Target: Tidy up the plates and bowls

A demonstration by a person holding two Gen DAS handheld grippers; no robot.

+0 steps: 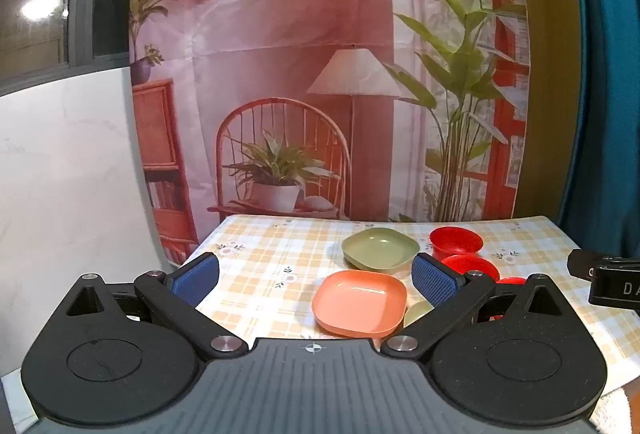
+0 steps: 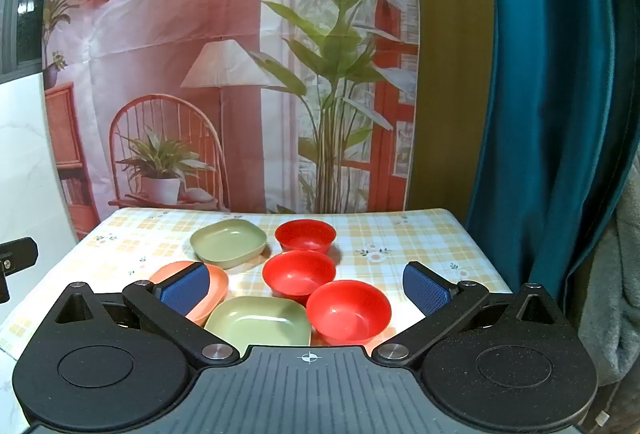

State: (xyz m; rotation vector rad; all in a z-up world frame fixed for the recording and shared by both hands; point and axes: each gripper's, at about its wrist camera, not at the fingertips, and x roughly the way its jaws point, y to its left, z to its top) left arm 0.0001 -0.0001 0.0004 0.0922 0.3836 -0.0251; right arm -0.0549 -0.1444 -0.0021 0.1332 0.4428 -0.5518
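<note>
In the left wrist view, the left gripper (image 1: 315,280) hangs above the near left part of the surface (image 1: 256,258), which wears a yellow checked cloth with small flowers. Its blue-padded fingers (image 1: 195,279) are spread wide with nothing between them. Ahead of them an orange plate (image 1: 359,303) lies flat on the cloth, and just beyond it sits a green plate (image 1: 380,248). To the right of the green plate stands a red bowl (image 1: 456,241), with a second red bowl (image 1: 470,268) nearer and partly hidden by the right finger. A sliver of a third red bowl (image 1: 511,280) and the pale edge of another green plate (image 1: 418,314) show behind the linkage. The black tip of the right gripper (image 1: 608,282) enters at the right edge. A printed backdrop (image 1: 304,74) showing a chair, lamp and plants hangs behind.

In the right wrist view, the right gripper (image 2: 306,288) is held over the near edge of the surface (image 2: 420,242), fingers (image 2: 426,288) fully apart and empty. Three red bowls run in a diagonal line: the far one (image 2: 305,235), the middle one (image 2: 299,271) and the nearest (image 2: 348,308), each close beside the next. The far green plate (image 2: 228,242) sits left of the far bowl. The near green plate (image 2: 260,320) lies beside the nearest bowl, and the orange plate (image 2: 218,284) is partly behind the left finger. A teal curtain (image 2: 552,114) hangs to the right.
</note>
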